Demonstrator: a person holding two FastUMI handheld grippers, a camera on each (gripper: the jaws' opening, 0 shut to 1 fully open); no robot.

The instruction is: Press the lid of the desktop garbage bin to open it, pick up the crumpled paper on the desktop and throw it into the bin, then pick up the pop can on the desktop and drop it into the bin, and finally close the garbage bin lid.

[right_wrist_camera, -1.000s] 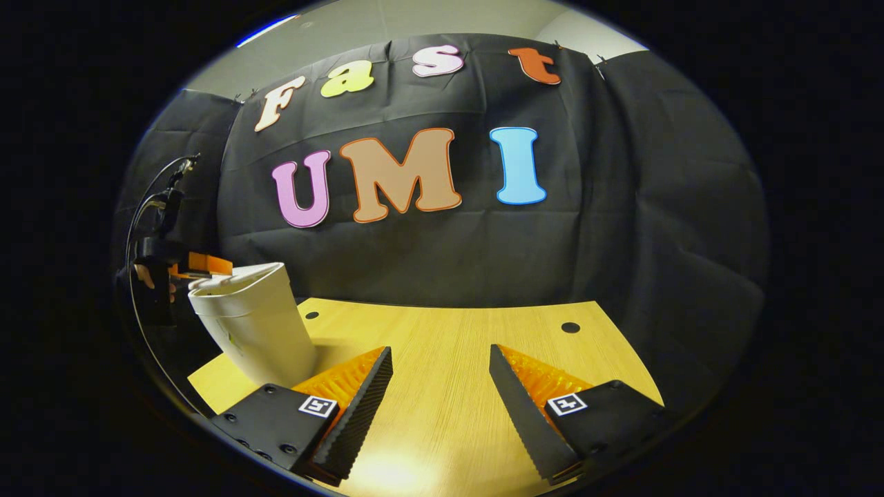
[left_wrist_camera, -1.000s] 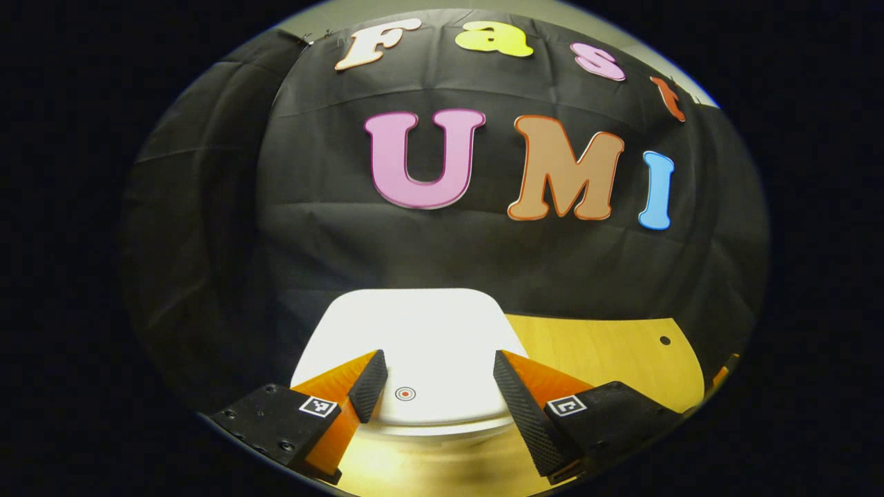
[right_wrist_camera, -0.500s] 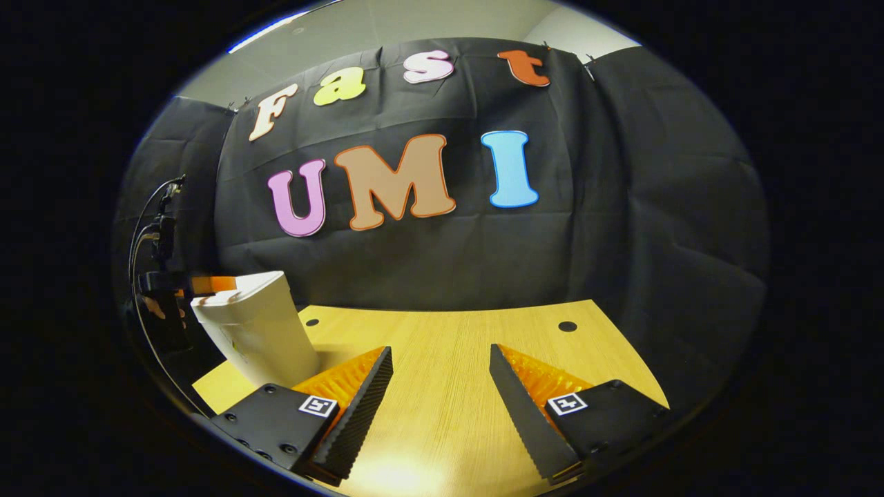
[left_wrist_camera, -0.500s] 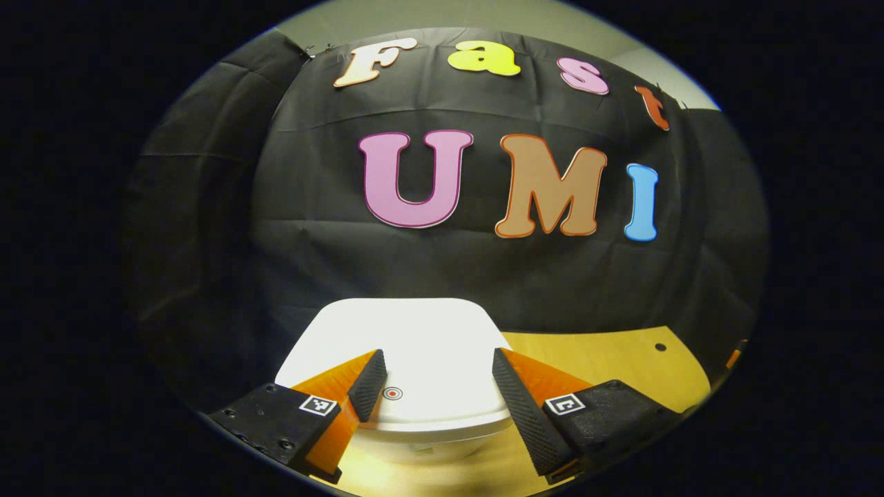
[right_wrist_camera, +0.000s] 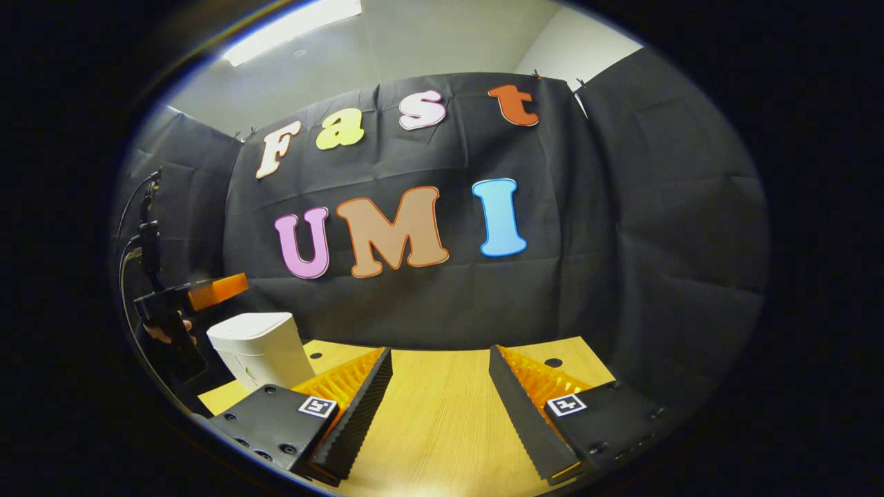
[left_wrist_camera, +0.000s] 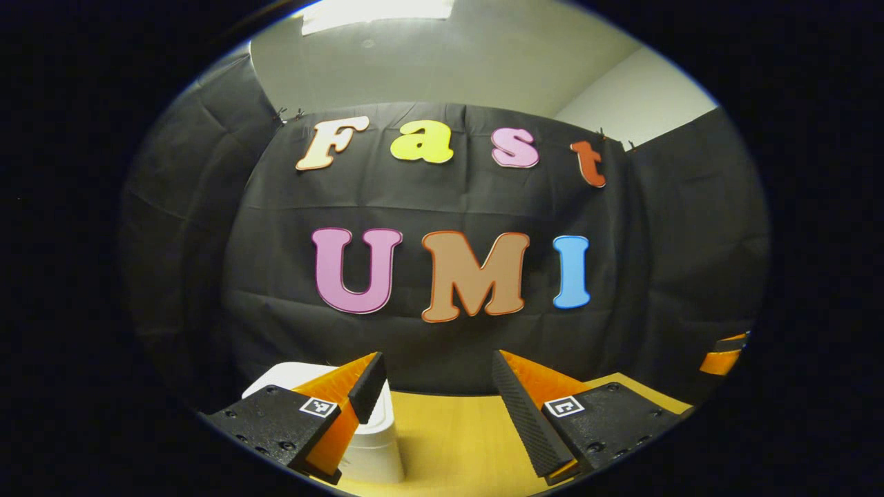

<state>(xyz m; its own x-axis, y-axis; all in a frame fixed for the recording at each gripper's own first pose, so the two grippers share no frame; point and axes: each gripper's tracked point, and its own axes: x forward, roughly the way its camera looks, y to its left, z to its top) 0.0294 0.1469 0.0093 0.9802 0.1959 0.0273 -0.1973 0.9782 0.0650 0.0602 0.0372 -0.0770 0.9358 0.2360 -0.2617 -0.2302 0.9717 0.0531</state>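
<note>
The white desktop bin (right_wrist_camera: 252, 348) stands at the table's left in the right gripper view, its lid (right_wrist_camera: 250, 323) lying flat and closed. Above and behind it hovers my left gripper (right_wrist_camera: 219, 290), apart from the lid and held by a hand (right_wrist_camera: 166, 335). In the left gripper view, my left gripper (left_wrist_camera: 436, 366) is open with nothing between its fingers, and the bin (left_wrist_camera: 373, 445) sits low, partly behind the left finger. My right gripper (right_wrist_camera: 440, 360) is open over bare wood, holding nothing. It also appears at the far right edge (left_wrist_camera: 722, 355) of the left gripper view.
The wooden table (right_wrist_camera: 442, 428) runs back to the black cloth wall, with a small round hole (right_wrist_camera: 552, 362) near its far right and another (right_wrist_camera: 315, 356) beside the bin. A cable (right_wrist_camera: 141, 228) hangs behind the left gripper.
My left gripper has lifted up and pulled back off the bin lid, so the bin has sunk to the lower left of its view. The right gripper has tilted upward a little.
</note>
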